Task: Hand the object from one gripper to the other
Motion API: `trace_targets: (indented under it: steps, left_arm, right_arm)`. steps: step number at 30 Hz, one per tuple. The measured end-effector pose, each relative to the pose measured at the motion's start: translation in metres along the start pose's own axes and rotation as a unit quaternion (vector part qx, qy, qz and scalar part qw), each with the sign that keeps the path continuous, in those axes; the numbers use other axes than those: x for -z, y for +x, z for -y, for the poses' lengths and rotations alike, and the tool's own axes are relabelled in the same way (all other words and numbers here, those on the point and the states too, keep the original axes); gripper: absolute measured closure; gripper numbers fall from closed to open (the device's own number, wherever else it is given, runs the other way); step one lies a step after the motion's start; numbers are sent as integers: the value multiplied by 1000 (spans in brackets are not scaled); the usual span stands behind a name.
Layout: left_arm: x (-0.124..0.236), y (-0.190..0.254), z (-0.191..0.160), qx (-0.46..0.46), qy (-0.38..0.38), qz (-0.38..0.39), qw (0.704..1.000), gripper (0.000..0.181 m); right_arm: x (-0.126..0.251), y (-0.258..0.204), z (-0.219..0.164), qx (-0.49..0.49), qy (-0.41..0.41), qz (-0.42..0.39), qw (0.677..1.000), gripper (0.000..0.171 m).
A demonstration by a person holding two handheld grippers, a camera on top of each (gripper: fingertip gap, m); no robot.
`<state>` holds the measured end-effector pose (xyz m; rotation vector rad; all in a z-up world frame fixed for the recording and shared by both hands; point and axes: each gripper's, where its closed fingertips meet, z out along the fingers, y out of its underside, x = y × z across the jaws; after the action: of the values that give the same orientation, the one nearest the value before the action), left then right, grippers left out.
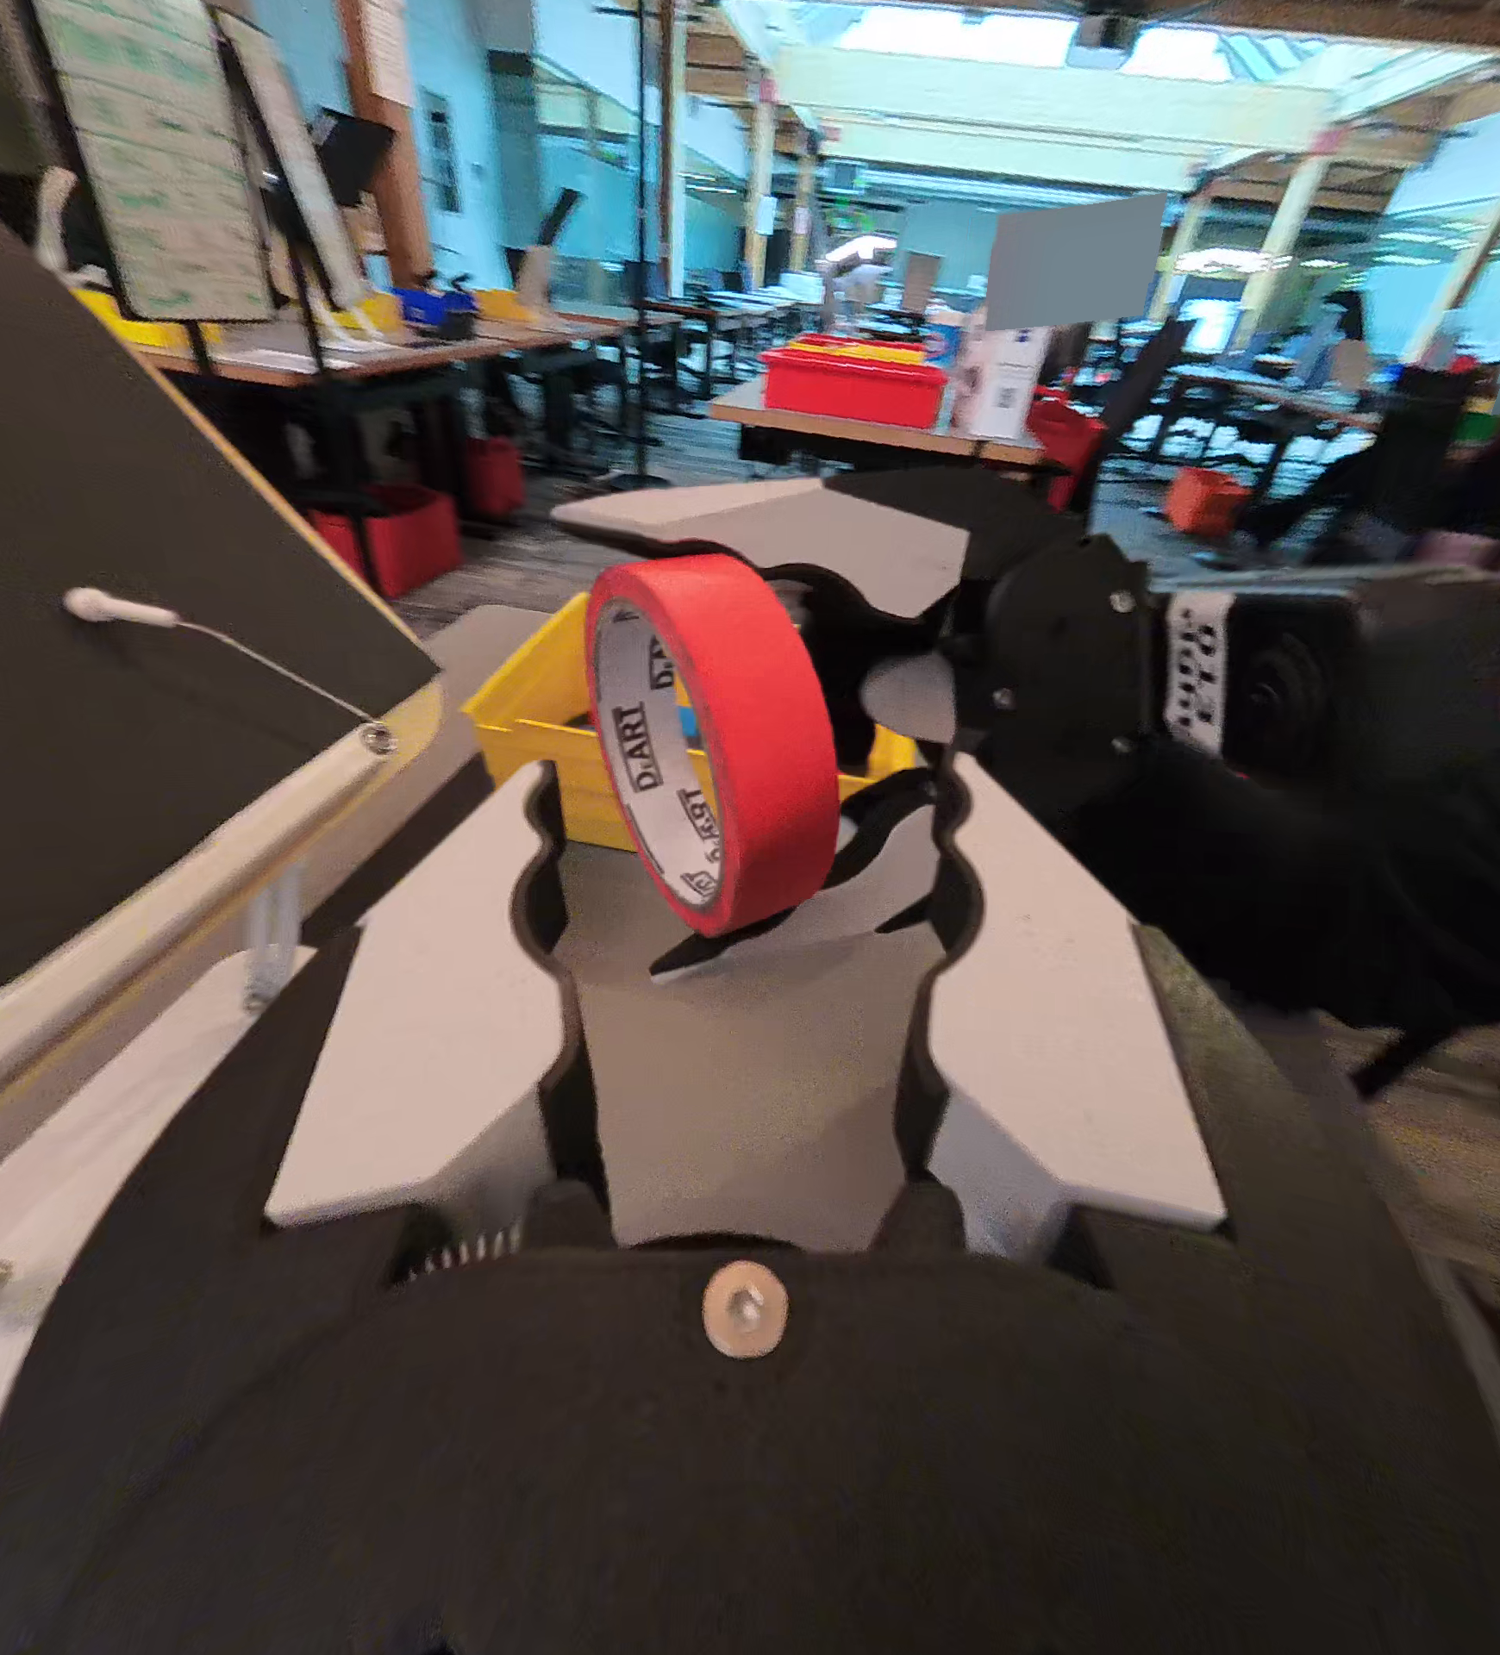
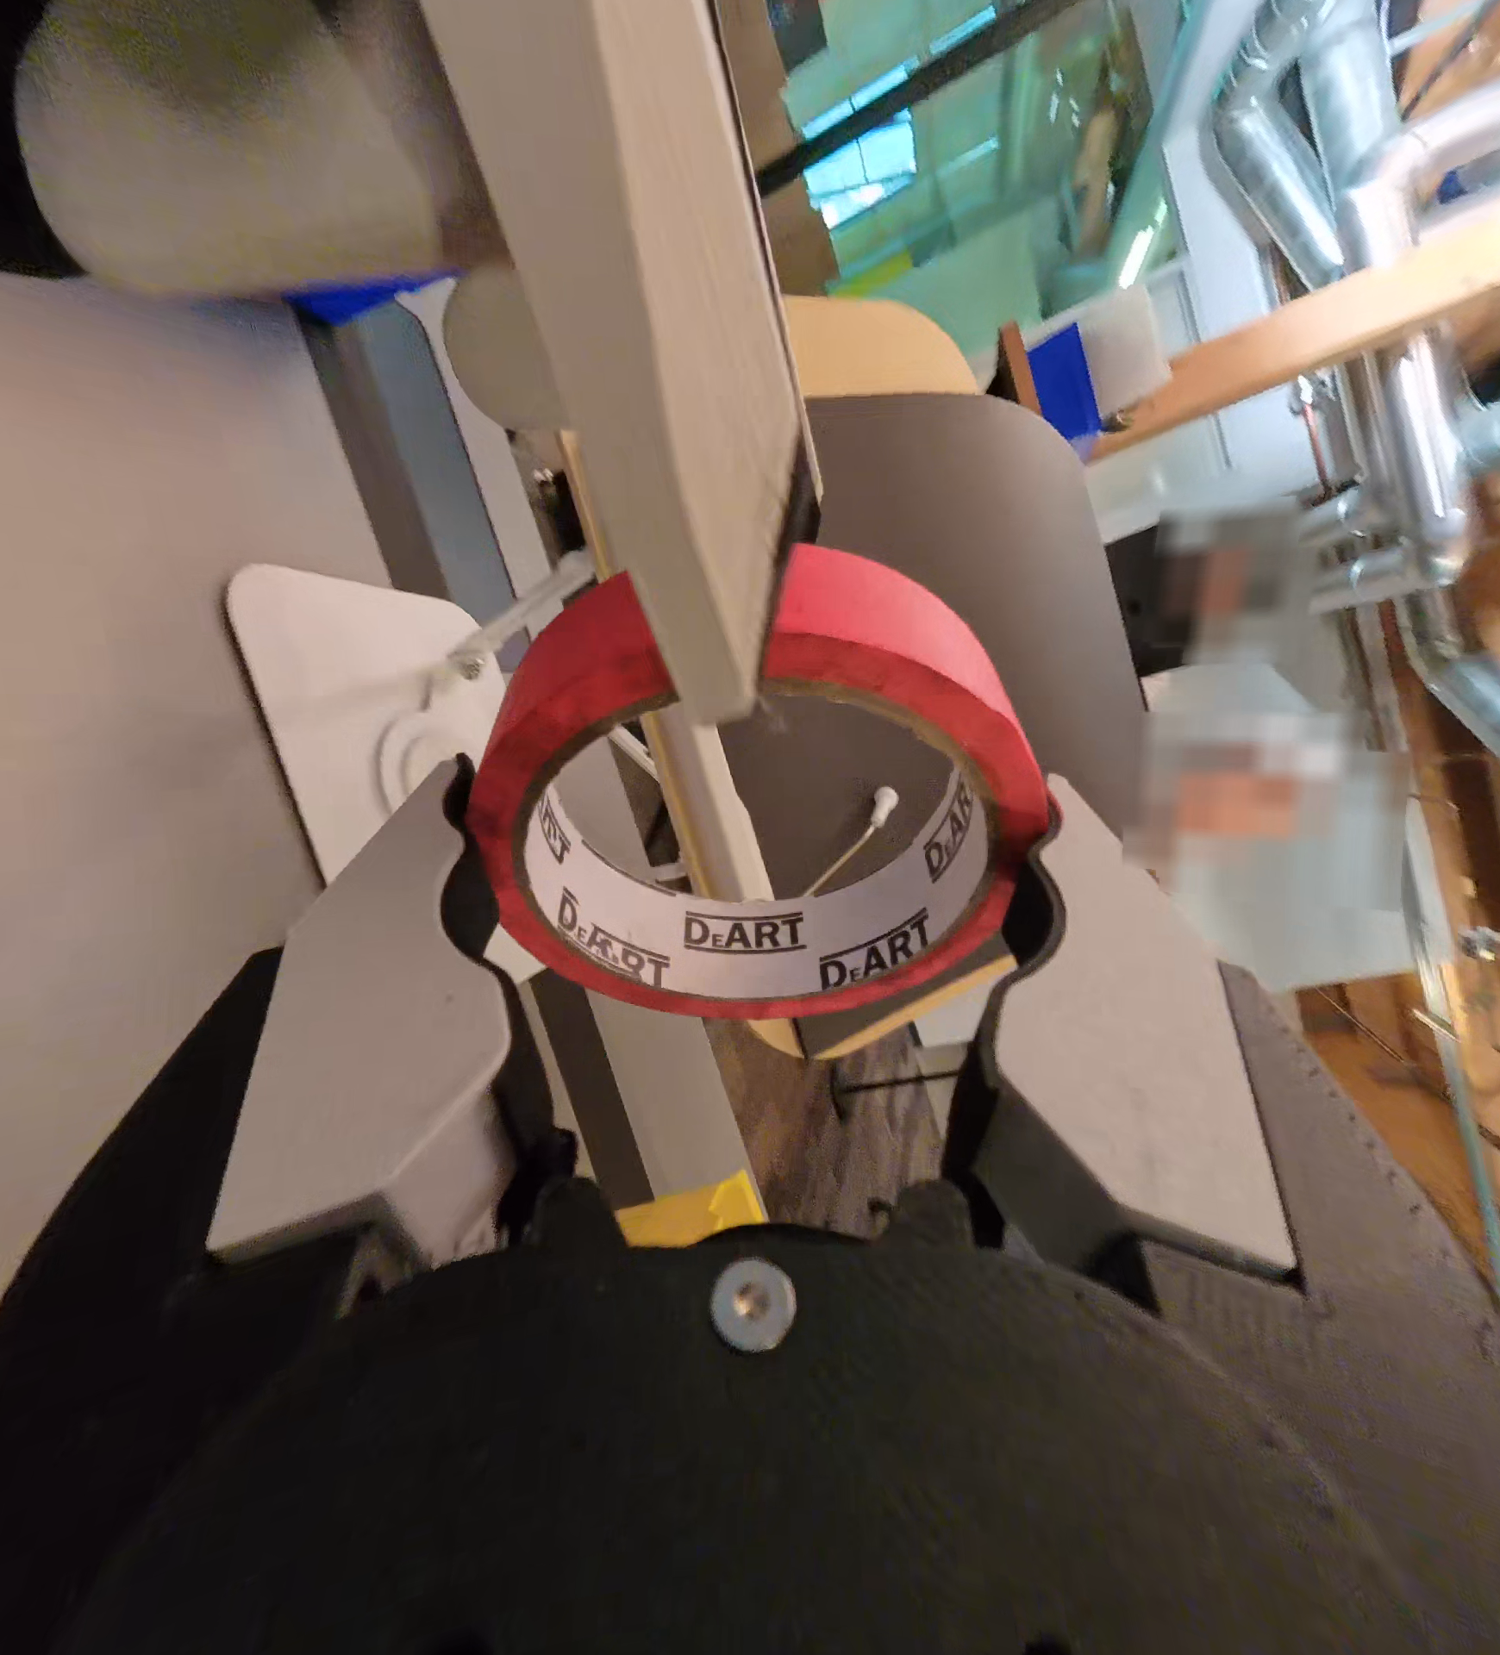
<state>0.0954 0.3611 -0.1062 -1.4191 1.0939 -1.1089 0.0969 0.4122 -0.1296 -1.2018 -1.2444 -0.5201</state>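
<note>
A red tape roll (image 1: 728, 716) with a white printed core is held upright in the air. My right gripper (image 2: 751, 851) is shut on it, one finger on each side of the roll (image 2: 899, 627). In the left wrist view its fingers (image 1: 773, 537) reach in from the right, one above and one below the roll. My left gripper (image 1: 742, 788) is open, its grey fingers (image 1: 451, 940) wide apart, and the roll sits just past the gap between their tips. In the right wrist view one left finger (image 2: 657, 403) crosses the roll's top edge.
A yellow bin (image 1: 531, 716) stands just behind the roll. A black board with a wooden edge (image 1: 101, 537) slopes at the left. A person's dark sleeve (image 1: 1266, 896) holds the right gripper. Tables with red bins (image 1: 854, 385) stand far back.
</note>
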Motion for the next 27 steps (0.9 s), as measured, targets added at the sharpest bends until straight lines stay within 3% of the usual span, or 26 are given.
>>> trace_targets:
  steps: [8,13,17,21,25,27]
  left_arm:
    - [-12,-11,-6,-53,-8,86,995,152]
    - [-9,-10,-3,-41,2,79,996,153]
    - [1,-17,-3,-35,-3,75,997,154]
    - [16,-10,6,-33,24,17,999,154]
    - [33,0,9,-52,43,-42,997,154]
    - [40,8,12,-66,60,-73,993,154]
  right_arm:
    - [-6,1,-4,10,-41,-33,999,55]
    - [-3,3,4,6,-13,-38,999,55]
    - [7,-6,23,-32,73,29,996,55]
    - [21,-8,30,-123,147,109,975,55]
    - [41,2,34,-211,218,172,937,107]
    - [49,7,36,-248,254,196,914,120]
